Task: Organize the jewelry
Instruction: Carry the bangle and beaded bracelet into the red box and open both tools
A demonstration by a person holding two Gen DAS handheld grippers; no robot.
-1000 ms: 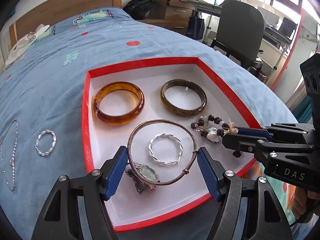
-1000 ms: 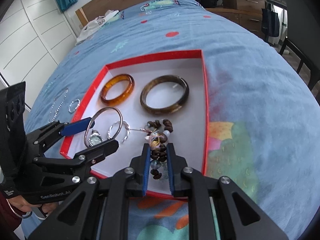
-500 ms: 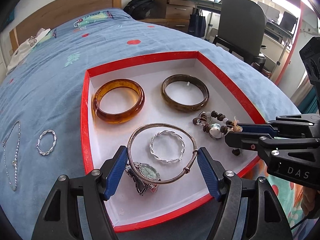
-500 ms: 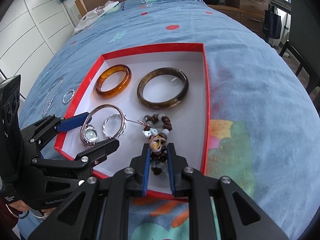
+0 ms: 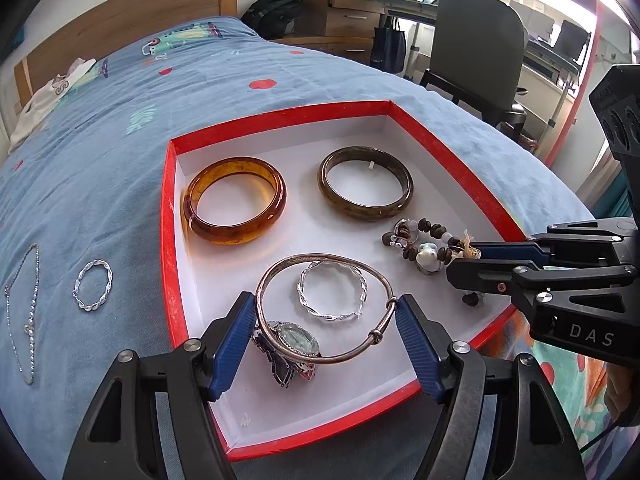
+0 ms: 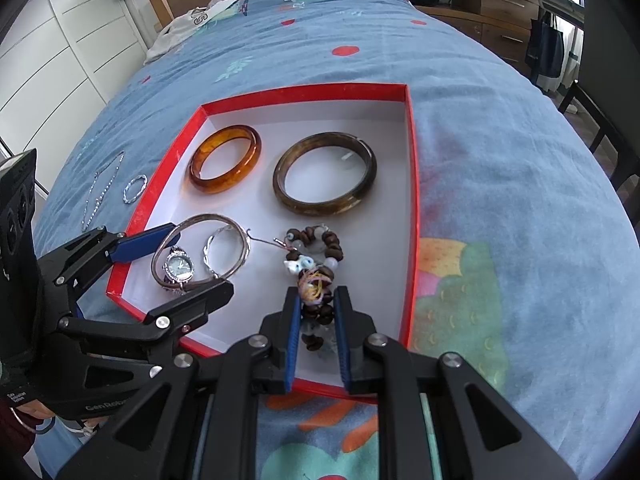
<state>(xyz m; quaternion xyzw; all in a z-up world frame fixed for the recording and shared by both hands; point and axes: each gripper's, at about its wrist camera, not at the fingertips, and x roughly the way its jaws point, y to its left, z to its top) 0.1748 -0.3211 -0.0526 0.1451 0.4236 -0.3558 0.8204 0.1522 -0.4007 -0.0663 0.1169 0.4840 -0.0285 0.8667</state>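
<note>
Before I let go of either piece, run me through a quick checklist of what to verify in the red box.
1. Left gripper spans the thin metal bangle, pads at both sides: ok.
2. Bangle over the box floor, not the red rim: ok.
3. Bangle's landing spot free: not ok, it overlaps the watch and rings the twisted silver bracelet.
4. Right gripper closed on the beaded bracelet: ok.
5. Beads fully resting on the floor: cannot tell.
6. Everything boxed: not ok, a silver chain and small twisted bracelet lie on the bedspread.
</note>
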